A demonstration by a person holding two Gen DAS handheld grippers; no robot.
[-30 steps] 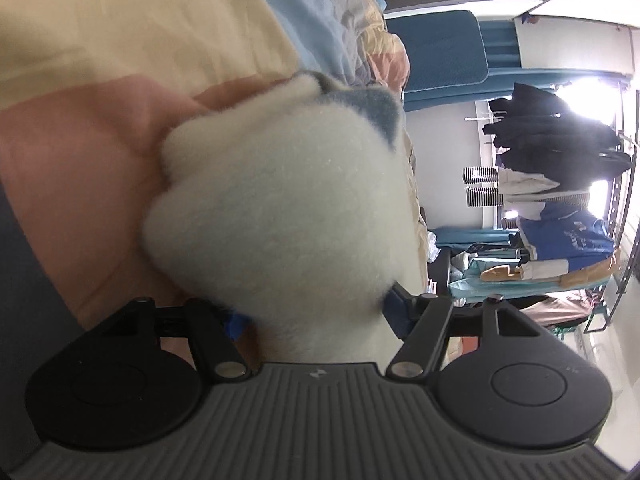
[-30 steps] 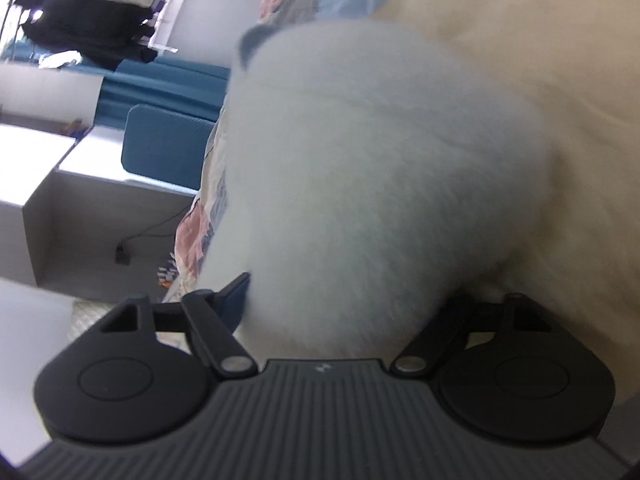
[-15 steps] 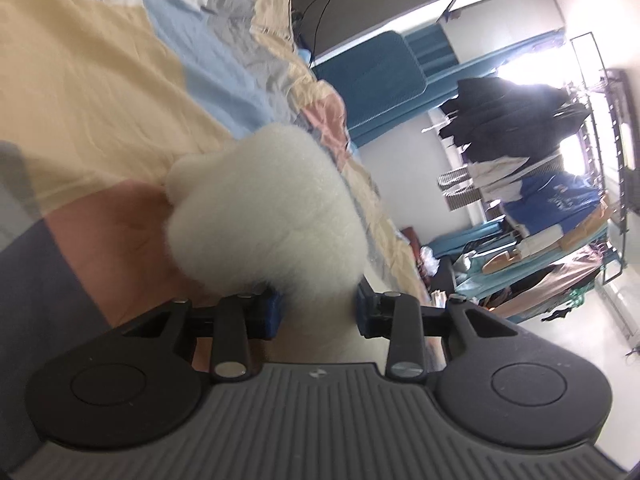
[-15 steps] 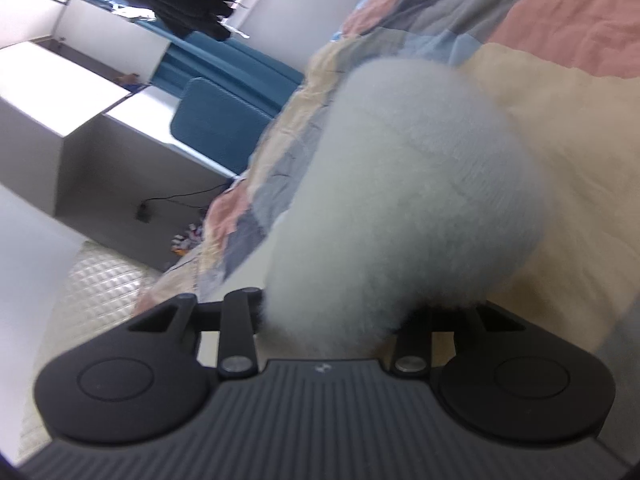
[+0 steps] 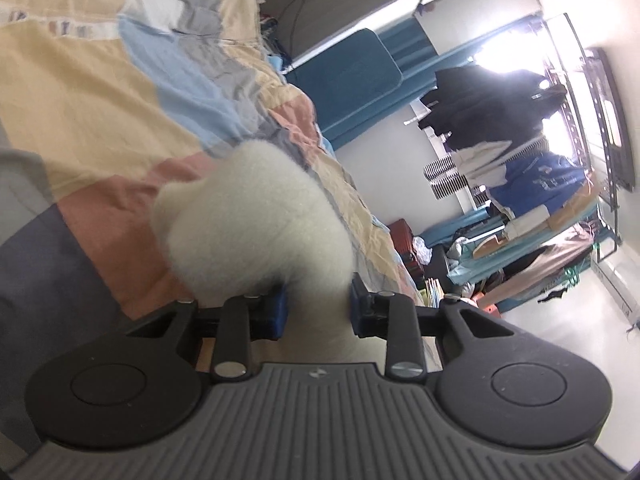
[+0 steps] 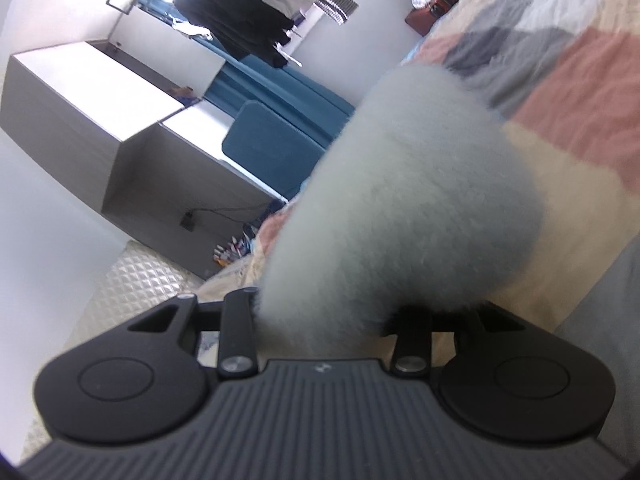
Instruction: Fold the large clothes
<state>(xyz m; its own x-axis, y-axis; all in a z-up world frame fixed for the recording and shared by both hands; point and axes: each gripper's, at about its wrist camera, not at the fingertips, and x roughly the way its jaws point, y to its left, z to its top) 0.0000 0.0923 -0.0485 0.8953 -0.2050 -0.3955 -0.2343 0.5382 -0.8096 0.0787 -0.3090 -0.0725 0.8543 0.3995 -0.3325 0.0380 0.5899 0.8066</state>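
Observation:
A thick white fleece garment [image 5: 256,216] bulges up from between the blue pads of my left gripper [image 5: 316,308]. The jaws are closing on it and the pads press into the pile. In the right wrist view another bunch of the same fleece [image 6: 408,200] fills the middle, and my right gripper [image 6: 334,312] is shut on it, its fingertips buried in the fluff. Both bunches hang lifted above a patchwork quilt [image 5: 100,100] of cream, pink, blue and grey on the bed. The rest of the garment is hidden below the grippers.
The quilt [image 6: 580,80] stretches away under both grippers. Past the bed's edge stand a blue padded chair [image 5: 344,76], a clothes rack with dark coats [image 5: 500,120], a red suitcase [image 5: 402,236] and a grey cabinet [image 6: 80,100]. A quilted mat [image 6: 140,280] covers the floor.
Both grippers narrowed onto the fleece and rose with it. The bed now lies farther below and more of the room shows. Both views have rolled.

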